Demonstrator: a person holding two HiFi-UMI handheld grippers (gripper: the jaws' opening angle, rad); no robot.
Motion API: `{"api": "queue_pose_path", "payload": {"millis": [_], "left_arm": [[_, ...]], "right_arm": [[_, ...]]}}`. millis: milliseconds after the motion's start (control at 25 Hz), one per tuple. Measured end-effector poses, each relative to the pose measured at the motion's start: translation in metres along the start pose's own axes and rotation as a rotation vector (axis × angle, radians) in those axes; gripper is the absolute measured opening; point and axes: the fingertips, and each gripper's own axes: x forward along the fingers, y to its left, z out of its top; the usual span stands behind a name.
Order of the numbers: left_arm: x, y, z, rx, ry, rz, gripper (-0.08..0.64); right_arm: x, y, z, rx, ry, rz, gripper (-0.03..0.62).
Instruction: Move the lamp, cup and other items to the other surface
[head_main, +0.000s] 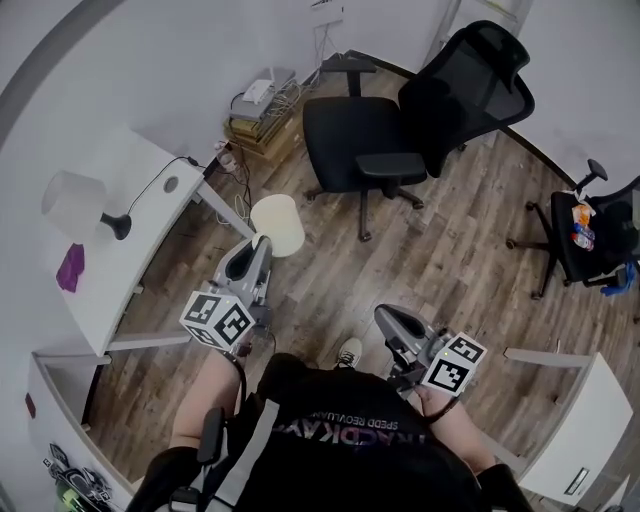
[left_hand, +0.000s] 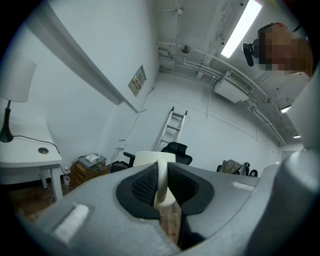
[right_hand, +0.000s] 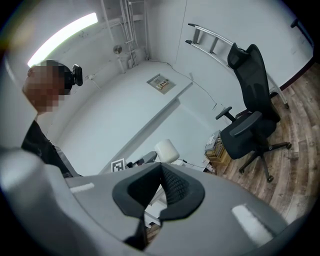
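While in left gripper (head_main: 261, 246), cup (head_main: 279, 222) aloft

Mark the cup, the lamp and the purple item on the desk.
cup (head_main: 278, 224), head view, on its side wall.
lamp (head_main: 72, 203), head view, on its shade.
purple item (head_main: 70, 268), head view, on its middle.

- I take the desk (head_main: 128, 245) as my landmark: the lamp (head_main: 75, 203) stands on its left part, and a small item (head_main: 70, 268) lies on it nearer me.
- Just right of the desk, the cup (head_main: 279, 222) hangs by its handle in the left gripper (head_main: 262, 243).
- Behind the desk's far corner, a stack of crates (head_main: 262, 118) sits against the wall.
- Farther right stands an office chair (head_main: 400, 130), then a second chair (head_main: 590, 235).
- Opposite the desk, far right and near me, is another table (head_main: 585, 420).
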Motion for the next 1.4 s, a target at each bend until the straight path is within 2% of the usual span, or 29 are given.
{"api": "queue_pose_path", "payload": {"millis": [280,560,920,1160,1400], "left_arm": [[0.038,-0.03,0.001,0.02,0.014,-0.028,0.048],[0.068,-0.056,-0.002,0.036,0.031,-0.085,0.048],[0.136,-0.068,-0.012,0.027,0.063,-0.15,0.048],[0.196,-0.052,-0.021,0.001,0.081,-0.178,0.048],[0.27,-0.006,-0.025,-0.016,0.093,-0.177,0.048]], "right_arm": [[-0.031,-0.024,0.026,0.019,-0.064,-0.02,0.003],[-0.045,-0.036,0.034,0.03,-0.086,-0.037,0.003],[-0.072,-0.07,0.069,0.052,-0.184,-0.13,0.003],[-0.068,-0.102,0.094,0.054,-0.21,-0.202,0.003],[-0.029,-0.153,0.129,0.072,-0.204,-0.256,0.003]]}}
